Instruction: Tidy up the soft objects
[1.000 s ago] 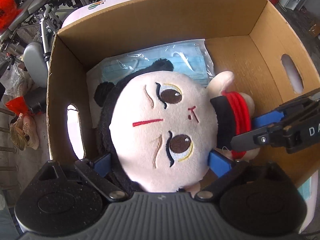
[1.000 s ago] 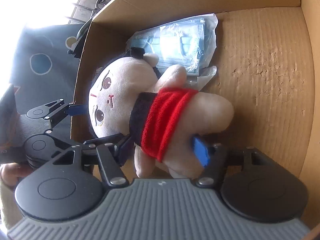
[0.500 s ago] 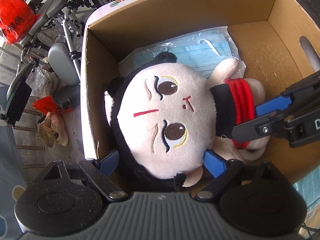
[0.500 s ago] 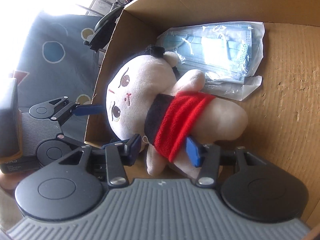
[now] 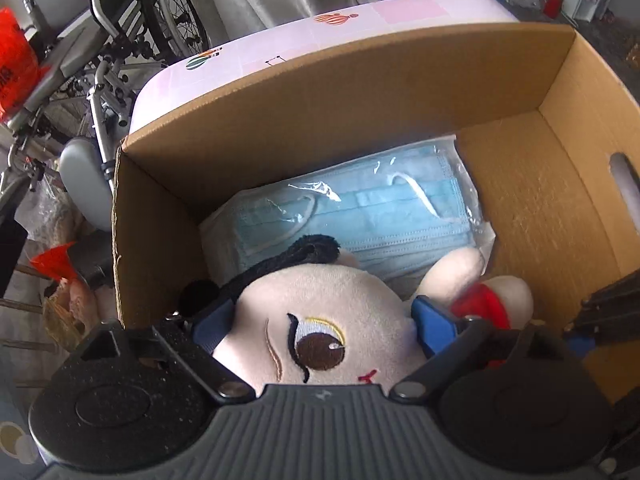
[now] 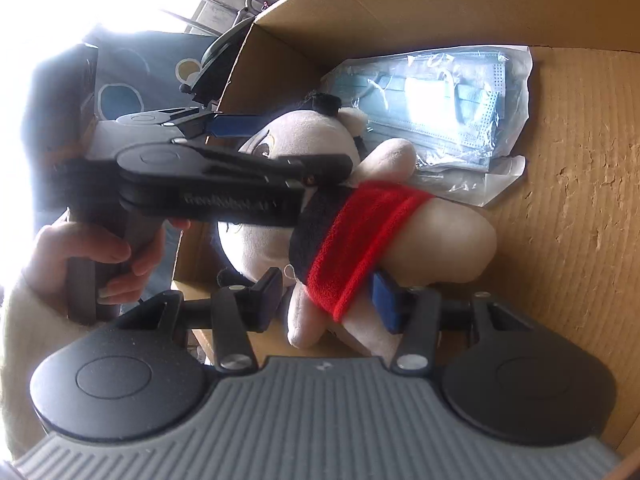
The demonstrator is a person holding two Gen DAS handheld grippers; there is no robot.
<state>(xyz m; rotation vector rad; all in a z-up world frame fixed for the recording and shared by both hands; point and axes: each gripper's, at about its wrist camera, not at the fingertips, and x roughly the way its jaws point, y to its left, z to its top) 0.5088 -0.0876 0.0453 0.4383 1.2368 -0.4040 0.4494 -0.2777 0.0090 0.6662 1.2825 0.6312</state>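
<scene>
A cream plush doll [image 5: 320, 320] with black hair and a red band lies in the cardboard box [image 5: 360, 120], partly on a plastic pack of blue face masks [image 5: 380, 216]. My left gripper [image 5: 322, 326] is open and straddles the doll's head, its blue pads close against both sides. From the right wrist, the left gripper [image 6: 300, 146] reaches over the head of the doll [image 6: 440, 236]. My right gripper [image 6: 328, 300] is shut on the doll's body at the red band; it also shows at the edge as the right gripper [image 5: 580, 320]. The face is mostly hidden.
The box wall [image 6: 580, 160] rises close on the right, with bare floor beside the mask pack [image 6: 440, 100]. A hand [image 6: 100, 256] holds the left gripper's handle. Outside stand a folded wheelchair [image 5: 120, 40], a pink-white surface [image 5: 360, 20] and a red bag [image 5: 12, 68].
My left gripper has pushed in over the doll's head, so only one eye shows now. My right gripper's jaws have narrowed onto the doll's body.
</scene>
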